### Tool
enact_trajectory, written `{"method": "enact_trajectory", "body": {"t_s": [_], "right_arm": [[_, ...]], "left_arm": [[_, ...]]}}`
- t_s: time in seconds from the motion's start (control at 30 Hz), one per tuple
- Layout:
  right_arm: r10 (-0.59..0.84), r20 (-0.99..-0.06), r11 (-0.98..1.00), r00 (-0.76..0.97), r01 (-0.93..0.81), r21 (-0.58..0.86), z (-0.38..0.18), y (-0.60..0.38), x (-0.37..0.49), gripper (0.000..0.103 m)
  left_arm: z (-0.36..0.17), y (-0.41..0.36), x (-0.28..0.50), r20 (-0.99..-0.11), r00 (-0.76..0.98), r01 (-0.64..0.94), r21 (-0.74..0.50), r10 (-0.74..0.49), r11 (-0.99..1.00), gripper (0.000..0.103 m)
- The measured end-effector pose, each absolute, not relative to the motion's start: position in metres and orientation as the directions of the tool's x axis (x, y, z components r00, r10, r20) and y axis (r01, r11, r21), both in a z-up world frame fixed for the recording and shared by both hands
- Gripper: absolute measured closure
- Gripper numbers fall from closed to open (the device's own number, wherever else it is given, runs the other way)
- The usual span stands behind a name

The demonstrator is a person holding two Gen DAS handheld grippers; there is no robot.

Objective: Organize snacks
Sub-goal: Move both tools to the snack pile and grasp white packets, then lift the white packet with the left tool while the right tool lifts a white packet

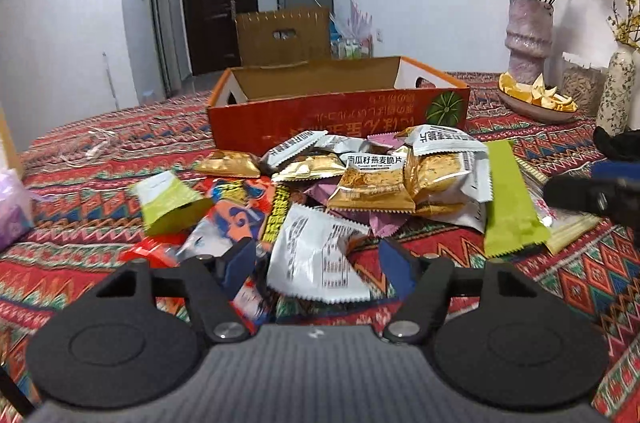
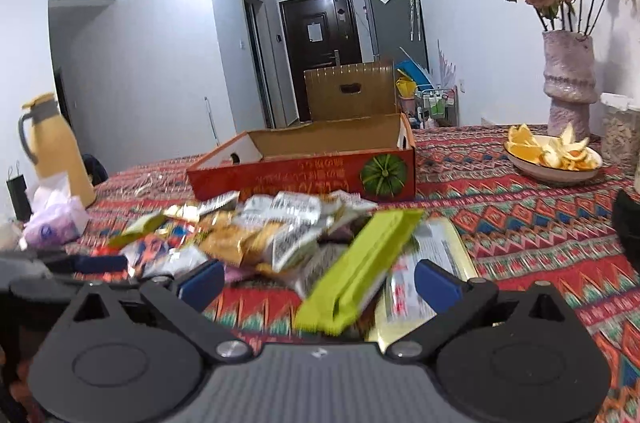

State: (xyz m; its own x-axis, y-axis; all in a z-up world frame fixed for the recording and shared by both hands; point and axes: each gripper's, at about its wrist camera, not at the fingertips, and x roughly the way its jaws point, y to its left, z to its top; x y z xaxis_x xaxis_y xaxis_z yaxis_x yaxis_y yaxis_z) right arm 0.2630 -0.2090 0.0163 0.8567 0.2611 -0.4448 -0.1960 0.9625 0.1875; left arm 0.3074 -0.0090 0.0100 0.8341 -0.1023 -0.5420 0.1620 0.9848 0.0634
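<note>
A pile of snack packets (image 1: 360,179) lies on the patterned tablecloth in front of an open orange cardboard box (image 1: 340,103), which looks empty. My left gripper (image 1: 318,259) is open, its blue fingers either side of a white printed packet (image 1: 316,259) at the pile's near edge. My right gripper (image 2: 320,281) is open around the near end of a long green packet (image 2: 360,267), which rests on a flat pale packet (image 2: 424,279). The box (image 2: 304,167) and pile (image 2: 260,227) also show in the right wrist view. The right gripper shows at the right edge of the left view (image 1: 592,195).
A bowl of orange peel (image 2: 554,159) and a pink vase of dried roses (image 2: 568,79) stand at the right. A yellow thermos (image 2: 52,147) and a tissue pack (image 2: 56,223) stand at the left. A brown crate (image 2: 350,91) sits behind the box.
</note>
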Motion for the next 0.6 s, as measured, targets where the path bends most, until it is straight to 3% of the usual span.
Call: {"method": "enact_trajectory", "body": {"t_s": [0.3, 0.4, 0.47, 0.5, 0.6], "right_arm": [[0.347, -0.464, 0.933, 0.815, -0.253, 0.255, 0.018, -0.187, 0.352, 0.016], [0.341, -0.489, 0.937, 0.803, -0.249, 0.245, 0.013, -0.176, 0.375, 0.018], [0.329, -0.508, 0.941, 0.796, -0.232, 0.246, 0.009, -0.173, 0.385, 0.033], [0.323, -0.515, 0.943, 0.794, -0.225, 0.246, 0.007, -0.172, 0.388, 0.046], [0.312, -0.516, 0.948, 0.798, -0.221, 0.230, 0.003, -0.173, 0.388, 0.053]], "left_arm": [[-0.001, -0.012, 0.343, -0.592, 0.797, 0.176, 0.037, -0.121, 0.984, 0.033], [-0.001, -0.012, 0.343, -0.602, 0.786, 0.183, 0.007, -0.142, 0.983, 0.043], [-0.003, -0.012, 0.344, -0.613, 0.778, 0.177, 0.004, -0.138, 0.984, 0.050], [-0.005, -0.011, 0.345, -0.626, 0.767, 0.175, -0.008, -0.141, 0.984, 0.051], [-0.011, -0.006, 0.348, -0.660, 0.733, 0.156, -0.072, -0.164, 0.985, 0.056]]}}
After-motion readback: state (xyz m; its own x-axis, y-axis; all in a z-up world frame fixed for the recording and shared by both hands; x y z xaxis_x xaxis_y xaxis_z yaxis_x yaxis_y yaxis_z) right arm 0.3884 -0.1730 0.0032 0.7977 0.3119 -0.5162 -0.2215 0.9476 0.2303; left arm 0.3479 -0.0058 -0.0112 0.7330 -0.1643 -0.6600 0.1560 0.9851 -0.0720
